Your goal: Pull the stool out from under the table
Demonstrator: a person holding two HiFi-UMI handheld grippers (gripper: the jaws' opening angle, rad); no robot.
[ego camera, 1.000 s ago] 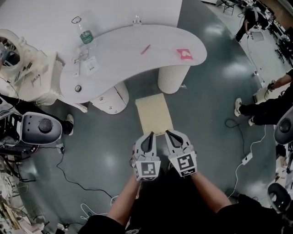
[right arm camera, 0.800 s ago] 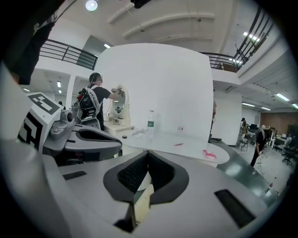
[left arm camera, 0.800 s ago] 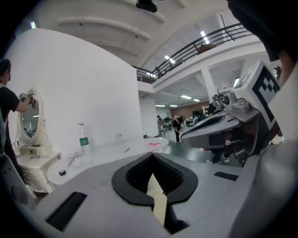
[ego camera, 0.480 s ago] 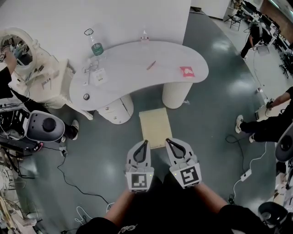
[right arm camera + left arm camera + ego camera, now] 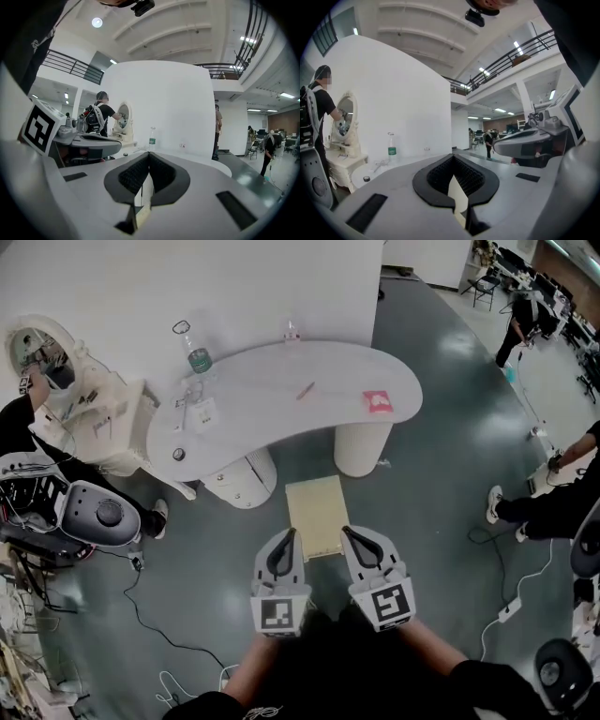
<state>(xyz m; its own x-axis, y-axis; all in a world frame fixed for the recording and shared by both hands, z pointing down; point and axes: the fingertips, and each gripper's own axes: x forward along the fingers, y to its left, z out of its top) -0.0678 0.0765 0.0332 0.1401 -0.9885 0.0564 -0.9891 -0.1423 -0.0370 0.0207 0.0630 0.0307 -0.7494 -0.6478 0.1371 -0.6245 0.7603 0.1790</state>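
Note:
The stool (image 5: 317, 507) has a pale yellow rectangular top. It stands on the floor just in front of the white kidney-shaped table (image 5: 272, 395), between the table's round pedestal (image 5: 364, 448) and a white drawer unit (image 5: 234, 474). My left gripper (image 5: 287, 536) and right gripper (image 5: 349, 533) hover side by side over the stool's near edge. Both are shut with nothing between the pads. In the left gripper view the left gripper (image 5: 452, 158) is closed, and a sliver of the stool (image 5: 457, 193) shows below the tips. The right gripper (image 5: 149, 156) looks the same.
On the table are a plastic bottle (image 5: 195, 351), a pink packet (image 5: 378, 401) and a pink pen (image 5: 305, 390). At the left are a white vanity (image 5: 98, 423) with a person, and a grey machine (image 5: 98, 515). Cables (image 5: 155, 613) cross the floor. People stand at the right (image 5: 553, 498).
The head view has shifted, so the table and stool sit lower in the picture. Both grippers now reach a little further over the stool's near edge and stay shut. The stool keeps its place by the table.

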